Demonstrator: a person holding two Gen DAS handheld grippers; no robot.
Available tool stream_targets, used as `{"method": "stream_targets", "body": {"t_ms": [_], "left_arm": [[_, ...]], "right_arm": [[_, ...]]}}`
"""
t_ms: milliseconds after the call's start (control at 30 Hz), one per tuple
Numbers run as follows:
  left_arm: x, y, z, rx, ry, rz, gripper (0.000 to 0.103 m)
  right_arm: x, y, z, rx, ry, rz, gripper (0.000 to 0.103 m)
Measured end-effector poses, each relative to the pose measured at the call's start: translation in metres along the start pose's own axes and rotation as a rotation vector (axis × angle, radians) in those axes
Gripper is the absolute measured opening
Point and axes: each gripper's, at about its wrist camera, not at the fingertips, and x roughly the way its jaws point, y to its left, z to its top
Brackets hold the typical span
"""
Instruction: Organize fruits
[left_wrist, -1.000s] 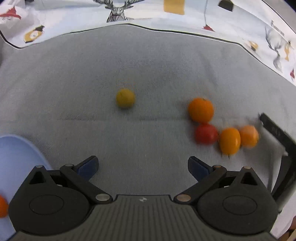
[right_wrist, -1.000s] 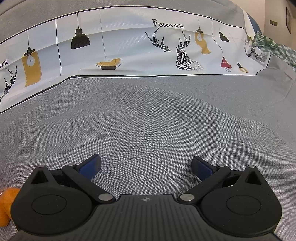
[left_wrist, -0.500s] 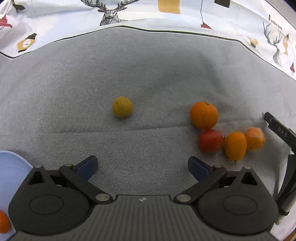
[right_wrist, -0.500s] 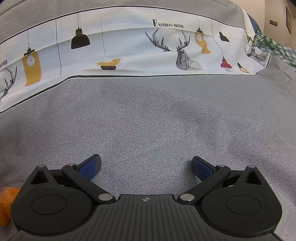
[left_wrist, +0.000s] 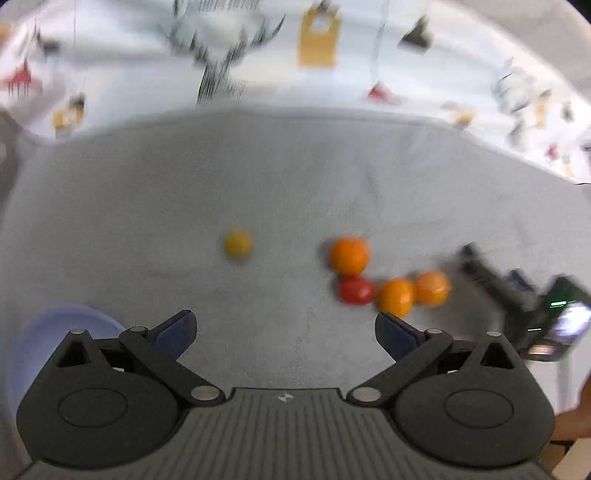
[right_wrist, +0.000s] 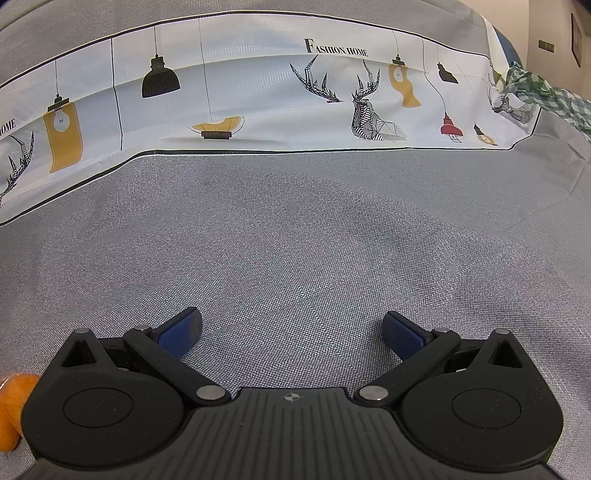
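Fruits lie loose on the grey cloth (left_wrist: 155, 206): from left to right a lone yellow fruit (left_wrist: 238, 243), then a touching cluster of an orange (left_wrist: 349, 256), a red tomato (left_wrist: 356, 290) and two small orange fruits (left_wrist: 396, 296). They look light, round, smooth and prone to rolling, the tomato likely soft, so a gentle squeeze across the widest part seems best. The left gripper (left_wrist: 284, 330) is spread wide and empty, beside the pale blue plate (left_wrist: 44, 332); the right gripper (right_wrist: 291, 332) is likewise wide apart and empty.
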Motion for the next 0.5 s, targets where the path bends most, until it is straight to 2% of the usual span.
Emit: {"method": "stream_targets", "body": {"t_ms": [100,167,267,367,500], "left_arm": [[-0.028,0.001,0.006,0.067,-0.063,0.090,0.103],[-0.034,0.003,0.007,0.064,-0.077,0.113,0.103],[-0.034,0.003,0.004,0.054,-0.096,0.111,0.103],[-0.030,0.001,-0.007,0.079,-0.132,0.067,0.103],[-0.007,-0.010,-0.028,0.106,-0.145,0.025,0.103]], "right_arm": [[0.000,0.000,0.000,0.000,0.000,0.000,0.103],[0.000,0.000,0.000,0.000,0.000,0.000,0.103],[0.000,0.000,0.000,0.000,0.000,0.000,0.103],[0.000,0.000,0.000,0.000,0.000,0.000,0.103],[0.000,0.000,0.000,0.000,0.000,0.000,0.103]]}}
